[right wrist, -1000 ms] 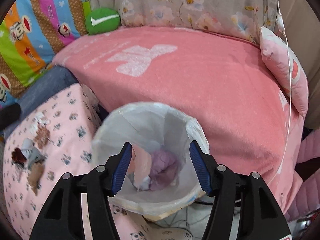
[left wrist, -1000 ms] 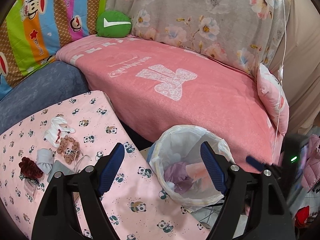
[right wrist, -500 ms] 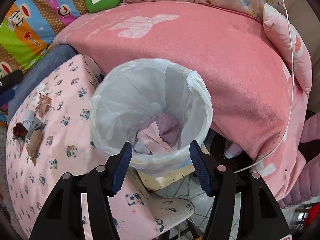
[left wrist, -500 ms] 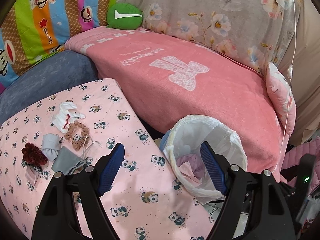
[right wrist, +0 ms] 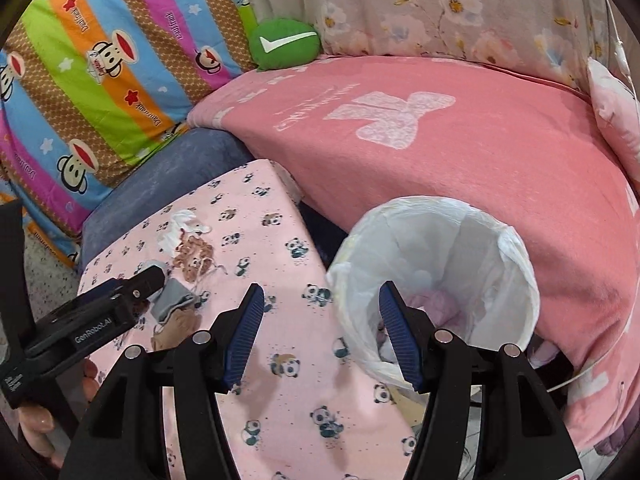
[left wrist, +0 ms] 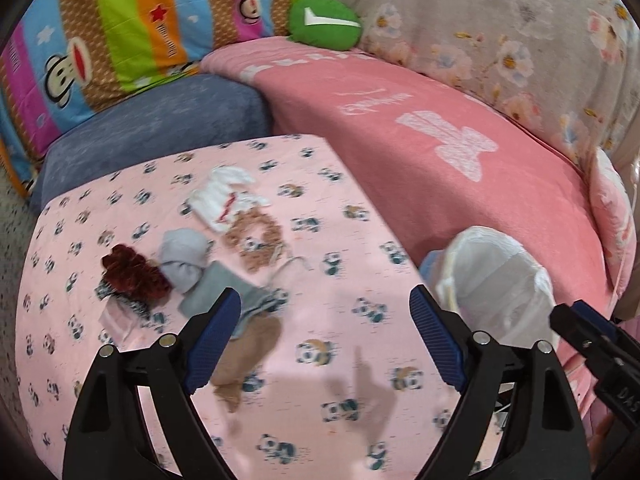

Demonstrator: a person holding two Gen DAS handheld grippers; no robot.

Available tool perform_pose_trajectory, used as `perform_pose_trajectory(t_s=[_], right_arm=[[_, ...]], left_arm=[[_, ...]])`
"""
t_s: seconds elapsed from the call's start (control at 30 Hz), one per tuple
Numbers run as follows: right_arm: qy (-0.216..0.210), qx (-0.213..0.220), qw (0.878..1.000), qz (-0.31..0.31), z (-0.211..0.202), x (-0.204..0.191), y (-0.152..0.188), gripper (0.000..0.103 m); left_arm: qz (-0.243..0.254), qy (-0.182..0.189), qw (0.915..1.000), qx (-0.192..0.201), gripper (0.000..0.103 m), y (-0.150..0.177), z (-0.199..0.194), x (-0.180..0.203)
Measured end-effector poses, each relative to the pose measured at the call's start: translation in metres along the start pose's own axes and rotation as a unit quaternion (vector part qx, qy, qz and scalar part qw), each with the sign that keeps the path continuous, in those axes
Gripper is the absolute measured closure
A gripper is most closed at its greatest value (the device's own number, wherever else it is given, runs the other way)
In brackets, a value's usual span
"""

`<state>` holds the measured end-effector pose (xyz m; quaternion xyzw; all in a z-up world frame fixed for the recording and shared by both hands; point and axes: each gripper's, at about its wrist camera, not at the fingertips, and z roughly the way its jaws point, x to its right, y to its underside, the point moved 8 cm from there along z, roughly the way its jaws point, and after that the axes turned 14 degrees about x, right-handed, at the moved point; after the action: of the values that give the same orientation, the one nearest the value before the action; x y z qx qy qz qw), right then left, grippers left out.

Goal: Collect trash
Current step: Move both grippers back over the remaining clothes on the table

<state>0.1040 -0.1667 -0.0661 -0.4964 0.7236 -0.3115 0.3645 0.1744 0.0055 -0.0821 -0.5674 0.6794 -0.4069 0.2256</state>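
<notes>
A pile of trash lies on the pink panda-print table point(left wrist: 320, 360): a white crumpled piece point(left wrist: 224, 196), a brown beaded ring point(left wrist: 254, 238), a grey wad point(left wrist: 184, 258), a dark red scrunchie point(left wrist: 132, 276), a grey cloth point(left wrist: 224, 300) and a brown piece point(left wrist: 244, 352). My left gripper point(left wrist: 324, 336) is open and empty, hovering just right of the pile. The white-lined trash bin point(right wrist: 436, 276) stands right of the table, with pink and purple scraps inside. My right gripper point(right wrist: 320, 336) is open and empty above the table's edge beside the bin. The pile also shows in the right wrist view point(right wrist: 188, 256).
A pink blanket covers the sofa point(left wrist: 440, 148) behind the table and bin. A green round cushion point(left wrist: 324, 24) and a striped monkey-print quilt point(left wrist: 100, 40) lie at the back. A blue cushion point(left wrist: 152, 128) borders the table's far side. The left gripper body point(right wrist: 80, 320) shows at left.
Both grippers swung left, away from the bin toward the table. The trash pile now sits close in front of my left gripper; the bin has shifted to the right in both views.
</notes>
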Motion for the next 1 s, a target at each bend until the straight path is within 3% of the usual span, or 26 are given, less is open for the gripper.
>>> perform_pose_trajectory(t_s=[0.3, 0.53, 0.7, 1.0], right_arm=[[-0.056, -0.014, 0.998, -0.024, 0.024, -0.076, 0.016, 0.043], [-0.078, -0.040, 0.996, -0.035, 0.053, -0.125, 0.046, 0.043], [-0.085, -0.066, 0.993, -0.045, 0.075, -0.157, 0.077, 0.043], [-0.087, -0.103, 0.989, -0.059, 0.098, -0.191, 0.122, 0.043]], left_arm=[[-0.046, -0.071, 0.9963, -0.008, 0.020, 0.010, 0.003, -0.101], [-0.068, -0.098, 0.9925, -0.030, 0.020, 0.035, 0.006, -0.161], [-0.073, -0.098, 0.9914, -0.046, 0.021, 0.051, 0.011, -0.189], [-0.102, -0.060, 0.9904, -0.072, 0.022, 0.073, 0.031, -0.210]])
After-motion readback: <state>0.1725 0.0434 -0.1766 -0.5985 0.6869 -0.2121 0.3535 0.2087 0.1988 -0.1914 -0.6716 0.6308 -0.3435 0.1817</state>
